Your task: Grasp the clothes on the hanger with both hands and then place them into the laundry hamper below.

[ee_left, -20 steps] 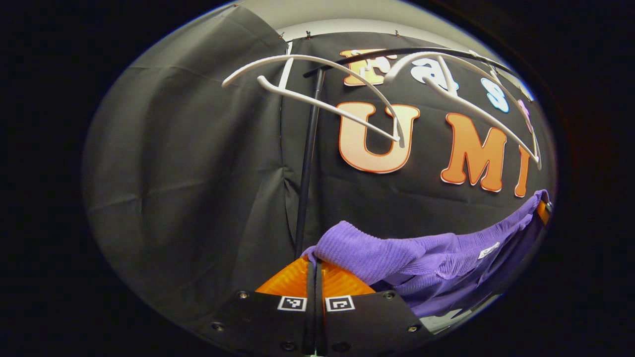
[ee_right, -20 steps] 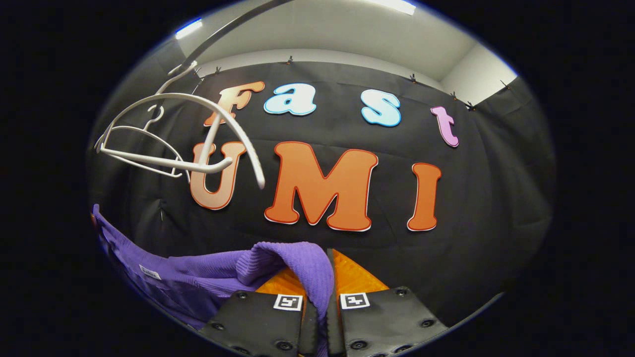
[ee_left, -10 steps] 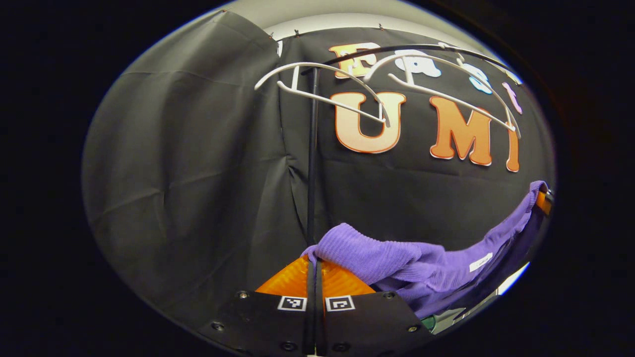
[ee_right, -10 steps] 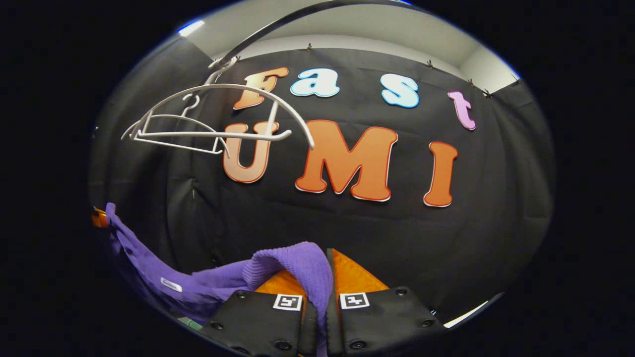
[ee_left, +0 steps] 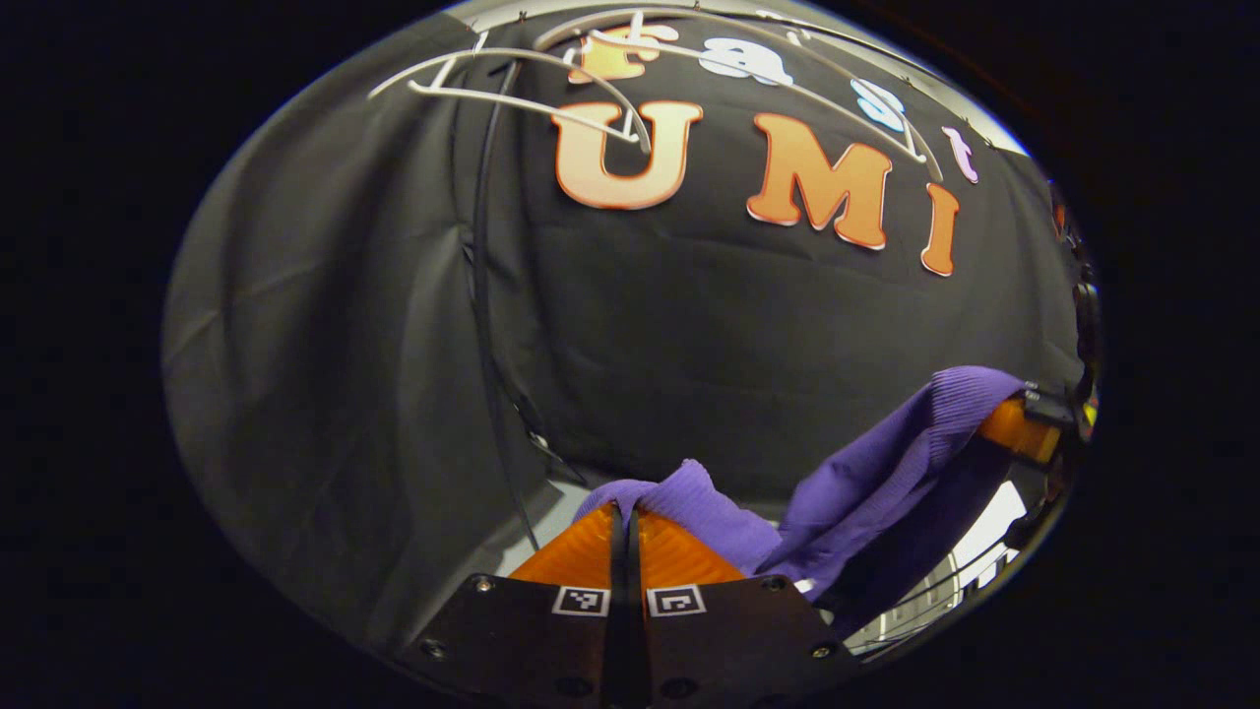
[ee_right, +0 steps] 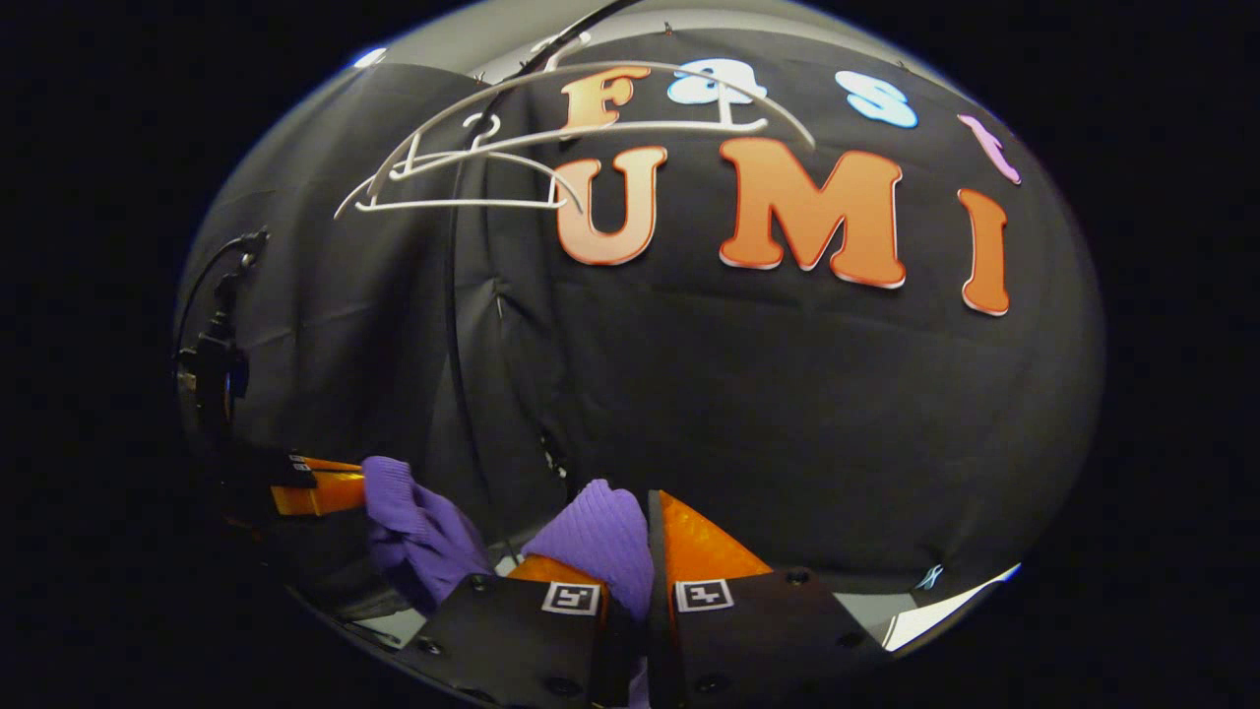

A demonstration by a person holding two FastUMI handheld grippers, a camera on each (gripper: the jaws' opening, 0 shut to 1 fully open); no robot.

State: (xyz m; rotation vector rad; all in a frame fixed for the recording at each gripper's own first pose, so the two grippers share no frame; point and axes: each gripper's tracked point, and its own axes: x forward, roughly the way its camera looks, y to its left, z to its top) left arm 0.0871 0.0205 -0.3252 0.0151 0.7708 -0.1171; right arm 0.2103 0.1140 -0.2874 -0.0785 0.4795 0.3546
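Both grippers, left (ee_left: pixel 621 512) and right (ee_right: pixel 645 502), clench one purple garment (ee_left: pixel 866 473); two white hangers (ee_right: pixel 472 162) hang bare.

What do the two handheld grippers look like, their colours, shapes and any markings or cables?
Each gripper has two orange, ribbed, wedge-shaped fingers on black plates with screws. The left gripper and right gripper each carry two square black-and-white markers. Seen from the right gripper view, the left gripper has a black cable looping above it.

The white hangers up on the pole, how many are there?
2. In the left gripper view, one hanger hangs at the upper left, and the other hanger hangs beside it to the right. Both are bare.
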